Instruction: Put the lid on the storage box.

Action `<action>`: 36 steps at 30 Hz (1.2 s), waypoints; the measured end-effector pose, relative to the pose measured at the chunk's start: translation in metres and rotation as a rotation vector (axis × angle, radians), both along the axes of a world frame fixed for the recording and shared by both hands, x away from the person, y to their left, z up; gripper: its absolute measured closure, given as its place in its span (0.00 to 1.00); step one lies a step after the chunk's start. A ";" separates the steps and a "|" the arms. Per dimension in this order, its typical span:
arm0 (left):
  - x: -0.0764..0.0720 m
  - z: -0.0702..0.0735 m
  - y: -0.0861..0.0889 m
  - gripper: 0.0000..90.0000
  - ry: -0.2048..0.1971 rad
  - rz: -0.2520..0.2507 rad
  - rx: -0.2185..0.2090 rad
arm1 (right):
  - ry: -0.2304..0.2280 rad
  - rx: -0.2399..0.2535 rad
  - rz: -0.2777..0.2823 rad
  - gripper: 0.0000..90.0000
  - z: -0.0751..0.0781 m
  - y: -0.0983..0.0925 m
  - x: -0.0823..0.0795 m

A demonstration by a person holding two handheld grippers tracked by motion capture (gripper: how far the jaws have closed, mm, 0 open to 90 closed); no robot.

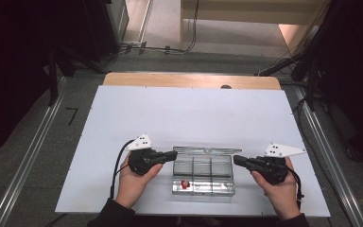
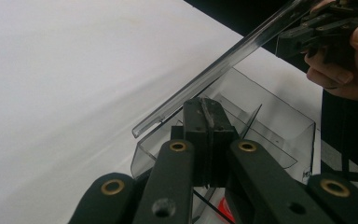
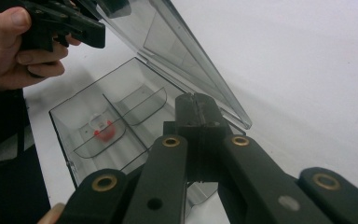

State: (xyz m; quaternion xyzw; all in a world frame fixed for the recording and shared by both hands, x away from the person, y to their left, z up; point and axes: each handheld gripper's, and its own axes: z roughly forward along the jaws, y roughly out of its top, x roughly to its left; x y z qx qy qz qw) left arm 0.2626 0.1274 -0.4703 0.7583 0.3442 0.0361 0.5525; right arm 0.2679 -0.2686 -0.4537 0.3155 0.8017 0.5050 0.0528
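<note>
A clear plastic box (image 1: 203,175) with inner dividers is flanked by two hand-held grippers on the white table (image 1: 189,113), its long axis running from one gripper to the other. The left gripper (image 1: 172,155) and the right gripper (image 1: 236,160) are each held with jaws pressed together at a short end of the box. Whether anything thin is pinched between them cannot be told. The hinged lid (image 3: 186,51) is raised and tilted away from the person, opening upward. A small red piece (image 3: 103,134) is seen in one compartment near the left gripper. The light box could be skidded or tipped, or the lid dropped shut, if either end is pushed unevenly
</note>
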 end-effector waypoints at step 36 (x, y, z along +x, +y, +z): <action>-0.029 -0.003 0.003 1.00 -0.015 -0.027 0.011 | -0.014 -0.007 0.025 0.97 -0.005 -0.006 -0.023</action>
